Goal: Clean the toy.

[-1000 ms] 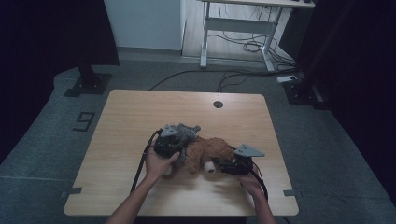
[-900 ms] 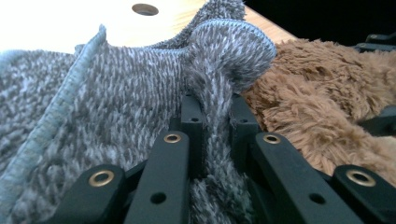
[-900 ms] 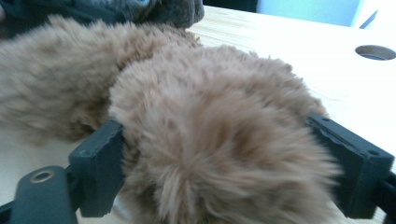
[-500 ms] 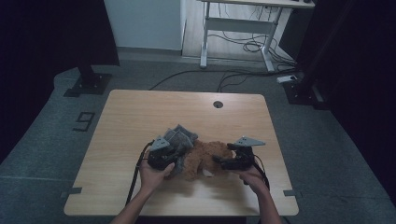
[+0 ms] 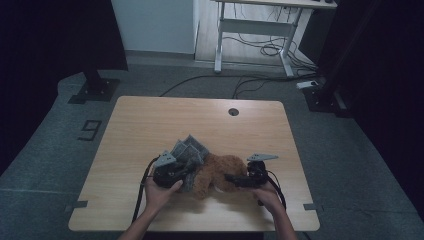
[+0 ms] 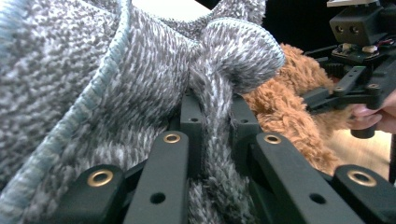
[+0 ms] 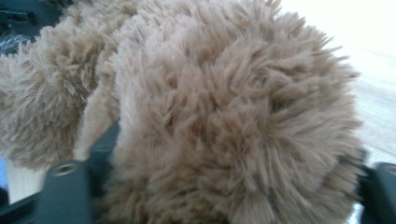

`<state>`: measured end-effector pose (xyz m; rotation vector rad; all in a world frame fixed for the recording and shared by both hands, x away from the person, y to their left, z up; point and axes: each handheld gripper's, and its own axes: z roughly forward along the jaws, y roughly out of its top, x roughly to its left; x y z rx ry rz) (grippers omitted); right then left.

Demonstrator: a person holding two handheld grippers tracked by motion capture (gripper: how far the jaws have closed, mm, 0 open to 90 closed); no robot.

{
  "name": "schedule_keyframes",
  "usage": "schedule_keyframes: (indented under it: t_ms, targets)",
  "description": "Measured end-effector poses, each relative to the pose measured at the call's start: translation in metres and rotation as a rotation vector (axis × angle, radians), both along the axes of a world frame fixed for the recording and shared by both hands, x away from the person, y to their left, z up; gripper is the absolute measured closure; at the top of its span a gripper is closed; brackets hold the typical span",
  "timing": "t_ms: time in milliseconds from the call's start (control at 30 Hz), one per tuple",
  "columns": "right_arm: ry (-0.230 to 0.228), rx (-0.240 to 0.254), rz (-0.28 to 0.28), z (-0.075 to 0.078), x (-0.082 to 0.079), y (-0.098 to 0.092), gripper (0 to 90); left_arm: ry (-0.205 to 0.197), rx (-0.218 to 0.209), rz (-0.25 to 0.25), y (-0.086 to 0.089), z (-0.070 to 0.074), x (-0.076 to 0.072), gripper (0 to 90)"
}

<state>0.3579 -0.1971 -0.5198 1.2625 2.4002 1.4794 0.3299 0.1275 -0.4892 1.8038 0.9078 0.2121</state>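
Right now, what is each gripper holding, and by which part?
The left gripper pinches a fold of the grey knitted cloth. The right gripper has the brown plush toy between its jaws, which have just been closing; which part is unclear.

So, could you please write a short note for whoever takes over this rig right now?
Left gripper: shut on a fold of the grey knitted garment with pale blue trim.
Right gripper: jaws either side of the brown fluffy plush toy, just been closing; a firm grip cannot be confirmed.
Both things lie at the near middle of the light wooden table, garment bunched against the toy's left side.
Done: garment brought up to the toy.
Left: apparently getting the garment onto the toy; it is not yet on.
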Motion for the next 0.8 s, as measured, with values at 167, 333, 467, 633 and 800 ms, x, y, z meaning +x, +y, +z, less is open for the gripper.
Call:
schedule_keyframes:
  t_ms: [167,333,467,633,800]
  targets:
    - [-0.12,-0.031,0.003,0.005,-0.006,0.002,40.8,-0.003,-0.015,-0.002,0.003,0.0,-0.001,79.5]
    - [-0.276,-0.073,-0.015,0.016,-0.003,0.009,45.6,-0.039,-0.032,0.025,0.006,-0.004,-0.004,79.3]
    - [-0.402,-0.108,-0.046,0.017,0.003,0.017,45.7,-0.051,-0.038,0.048,0.007,-0.008,-0.007,79.2]
    - [-0.454,-0.094,-0.061,0.008,0.001,0.016,45.6,-0.048,-0.027,0.035,0.006,-0.009,-0.012,79.1]
    - [-0.531,-0.14,-0.092,0.007,-0.007,0.017,48.1,-0.044,-0.017,0.035,0.002,-0.007,-0.01,79.1]
